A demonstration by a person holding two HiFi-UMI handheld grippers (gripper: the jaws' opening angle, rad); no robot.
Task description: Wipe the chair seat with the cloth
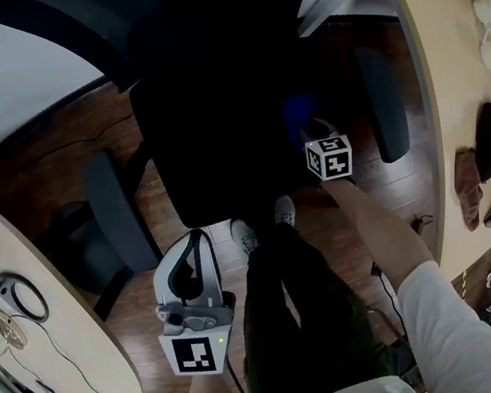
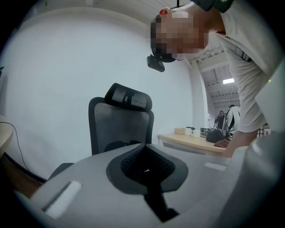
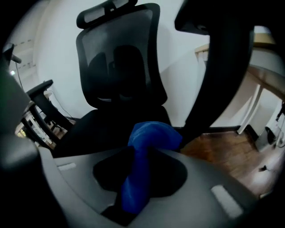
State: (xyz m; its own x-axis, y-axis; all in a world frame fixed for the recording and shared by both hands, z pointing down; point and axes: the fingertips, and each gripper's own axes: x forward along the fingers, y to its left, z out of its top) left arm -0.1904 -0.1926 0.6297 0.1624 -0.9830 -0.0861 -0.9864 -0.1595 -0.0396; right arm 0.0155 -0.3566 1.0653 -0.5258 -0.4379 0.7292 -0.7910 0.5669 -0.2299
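The person wears a white top, dark trousers and pale shoes. A small black camera sits at the head. The left gripper and the right gripper are pale grey with black inner parts. Each has a white cube with black square marks.

The blue cloth, bunched into a twisted wad, is pinched between the jaws of the right hand-held gripper, bulging past their tips. The black chair seat lies just below and ahead of it.
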